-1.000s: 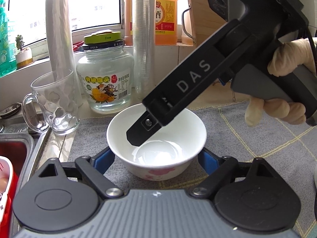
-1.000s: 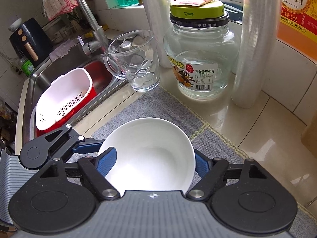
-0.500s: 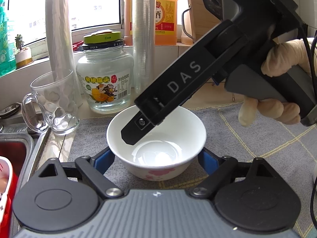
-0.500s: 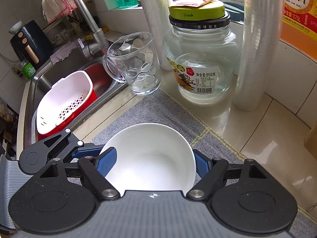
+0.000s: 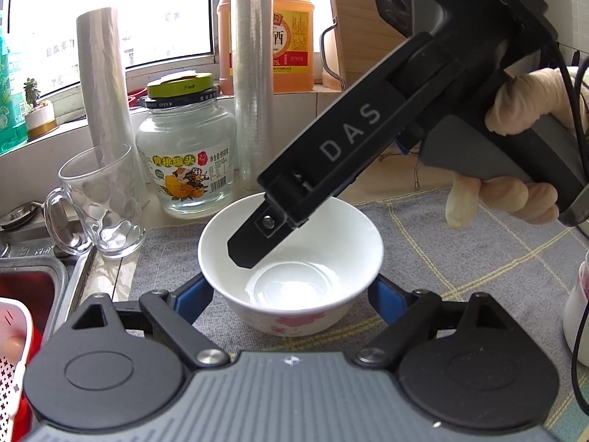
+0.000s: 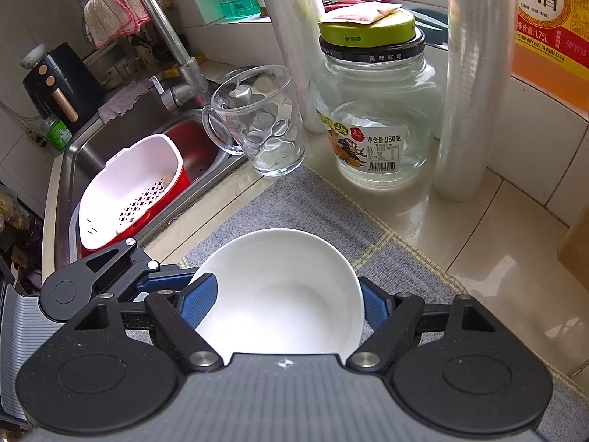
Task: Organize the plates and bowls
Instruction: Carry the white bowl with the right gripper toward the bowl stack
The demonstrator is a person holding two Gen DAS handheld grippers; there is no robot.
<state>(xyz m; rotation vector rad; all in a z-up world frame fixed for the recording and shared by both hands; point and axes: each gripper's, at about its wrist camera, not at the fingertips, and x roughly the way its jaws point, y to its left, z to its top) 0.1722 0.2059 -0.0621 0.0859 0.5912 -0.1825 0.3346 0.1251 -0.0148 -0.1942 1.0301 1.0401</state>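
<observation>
bowl: white ceramic bowl (image 5: 291, 258) sits upright on grey mat (image 5: 460, 254), near glass jar (image 5: 186, 158).
left gripper (image 5: 291, 296): jaws spread, straddling the bowl's sides, pads not pressing.
right gripper (image 6: 285, 300): one pad inside the rim, one outside; grip unclear.
handling: rigid, glazed, likely slippery, chips easily; pinch the rim wall.

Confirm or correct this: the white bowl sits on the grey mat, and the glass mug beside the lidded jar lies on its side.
The glass mug stands upright, not on its side, beside the lidded jar; the right wrist view shows it. The white bowl does sit on the grey mat.
</observation>
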